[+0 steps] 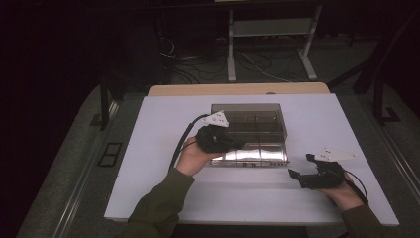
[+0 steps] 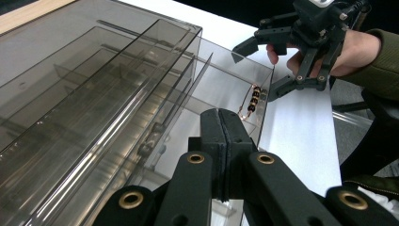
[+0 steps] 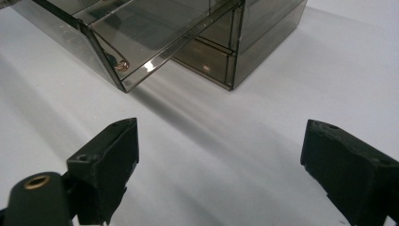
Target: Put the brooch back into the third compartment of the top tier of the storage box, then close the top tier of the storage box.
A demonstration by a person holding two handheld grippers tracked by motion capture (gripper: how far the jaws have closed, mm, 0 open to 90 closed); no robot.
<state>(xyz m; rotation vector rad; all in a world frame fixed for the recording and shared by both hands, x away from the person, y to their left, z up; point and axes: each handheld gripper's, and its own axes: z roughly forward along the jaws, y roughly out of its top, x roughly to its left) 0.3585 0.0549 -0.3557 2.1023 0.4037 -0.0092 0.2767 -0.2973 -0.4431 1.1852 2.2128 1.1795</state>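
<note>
Showing smoky transparent acrylic drawer box (image 1: 257,130) at frame centre on white desk (image 1: 163,129); left gripper (image 1: 233,147) fingers pressed together, empty, above pulled-out drawer; right gripper (image 1: 300,166) fingers spread wide, empty, waiting lower right.

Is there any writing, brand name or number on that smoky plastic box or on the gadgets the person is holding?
None: no word, number or logo can be read anywhere.
Smoky drawer box: plain panels, no label.
Beaded bracelet in the open drawer: beads only.
Left gripper and right gripper: bare black jaws with brass rivets.
White table: unmarked.
</note>
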